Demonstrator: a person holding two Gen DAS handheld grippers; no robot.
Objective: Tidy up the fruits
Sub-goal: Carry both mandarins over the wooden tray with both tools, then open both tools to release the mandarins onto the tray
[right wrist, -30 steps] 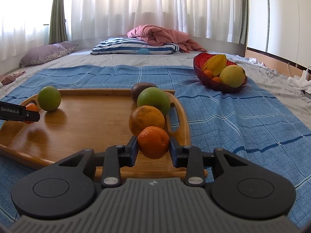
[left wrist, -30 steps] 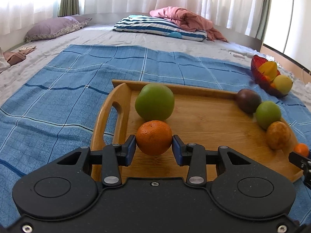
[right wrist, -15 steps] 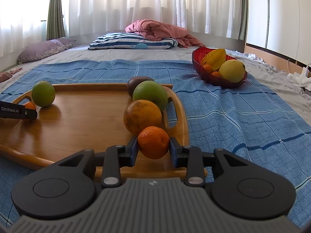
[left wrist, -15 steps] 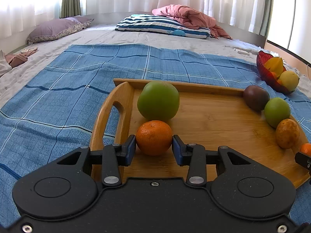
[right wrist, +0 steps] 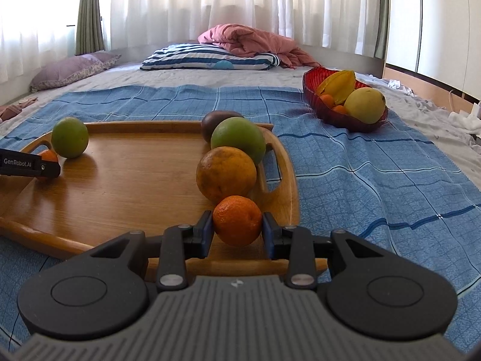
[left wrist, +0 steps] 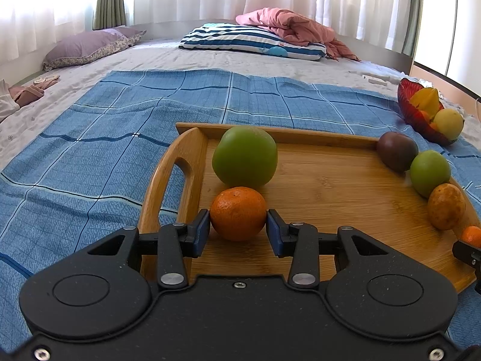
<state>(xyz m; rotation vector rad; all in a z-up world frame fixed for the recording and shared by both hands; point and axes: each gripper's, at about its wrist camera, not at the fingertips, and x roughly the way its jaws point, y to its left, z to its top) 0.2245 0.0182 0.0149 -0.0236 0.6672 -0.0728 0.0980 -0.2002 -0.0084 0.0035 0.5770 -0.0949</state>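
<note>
Item: two small round orange mandarins with dimpled peel. One (left wrist: 238, 213) sits at the left end of the wooden handled tray (left wrist: 330, 180), pinched by the left hand-held gripper (left wrist: 237, 230). The other (right wrist: 237, 221) sits at the right end, pinched by the right hand-held gripper (right wrist: 237, 231).

Handling, judged: light, firm yet bruisable, apt to roll. Grip across the widest girth, gently.

Adjacent: large round green fruit (left wrist: 245, 156) touching the left mandarin; mottled yellow-orange fruit (right wrist: 226, 174) touching the right.

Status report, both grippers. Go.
Left gripper shut on tangerine. Right gripper shut on second tangerine. Both at wooden tray. Path unobstructed.
</note>
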